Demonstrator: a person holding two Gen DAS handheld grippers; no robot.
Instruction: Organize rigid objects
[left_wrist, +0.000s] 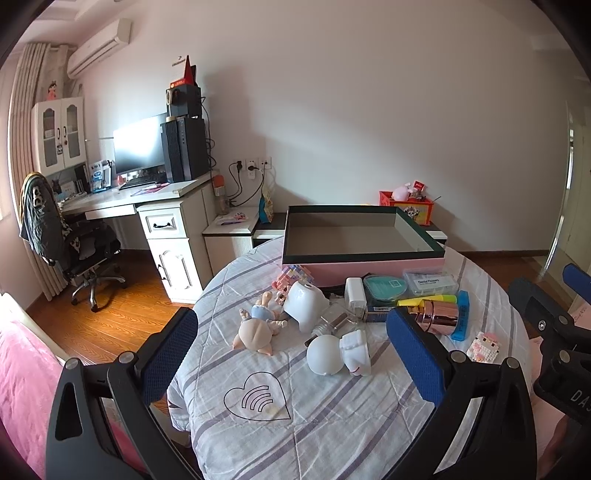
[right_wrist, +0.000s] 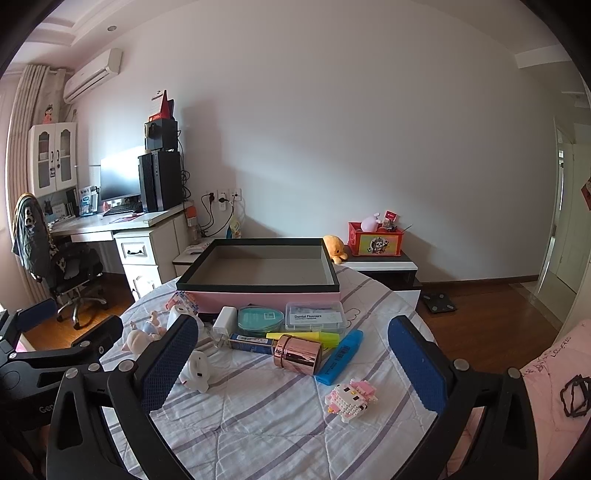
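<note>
Both grippers are hovering over the near edge of a round table covered by a striped cloth (right_wrist: 266, 417), each with its blue-padded fingers spread wide and holding nothing. The left gripper (left_wrist: 291, 354) is framing the left half of the clutter: a small doll (left_wrist: 258, 328) is lying face down between its fingers, nearer the left one, and a white round-headed figure (left_wrist: 338, 352) is lying nearer the right finger (left_wrist: 413, 354) — neither is touching a pad. The right gripper (right_wrist: 293, 363) is framing the right half: a rose-gold cylinder (right_wrist: 298, 354) is lying on its side midway between the fingers, just beyond them, with a blue highlighter (right_wrist: 340, 356) beside it on the right and a yellow highlighter (right_wrist: 303, 338) just behind. A pink-and-white brick figure (right_wrist: 351, 398) is sitting nearest to the camera, between the fingers and closer to the right one. Farther back, a dental flosser case (right_wrist: 316, 317), a teal round case (right_wrist: 258, 320) and a white charger (right_wrist: 224, 321) are lining up against the pink box (right_wrist: 266, 297) — its dark-rimmed interior is standing open at the far side of the table
</note>
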